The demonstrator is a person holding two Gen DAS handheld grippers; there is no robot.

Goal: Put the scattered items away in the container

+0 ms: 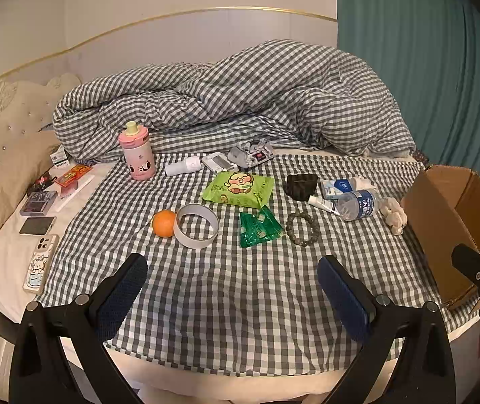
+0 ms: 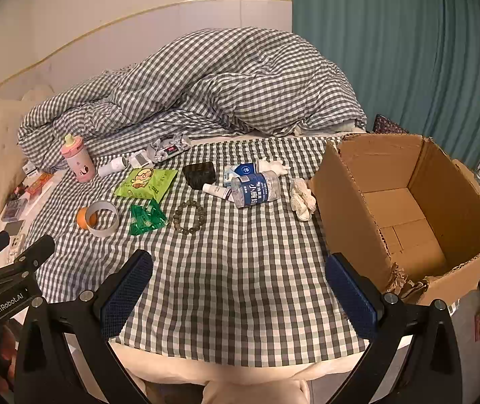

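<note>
Cardboard box [image 2: 404, 208]: right of right gripper [image 2: 240, 289], likely nearer it.
Plastic bottle [image 2: 255, 190]: ahead, lying crosswise.
Jaws: left gripper [image 1: 233, 289] and right both wide, empty.

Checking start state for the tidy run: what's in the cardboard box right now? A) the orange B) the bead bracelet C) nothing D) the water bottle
C: in the right wrist view the cardboard box shows only its bare floor, while the orange, water bottle and bead bracelet all lie on the checked sheet outside it.
</note>
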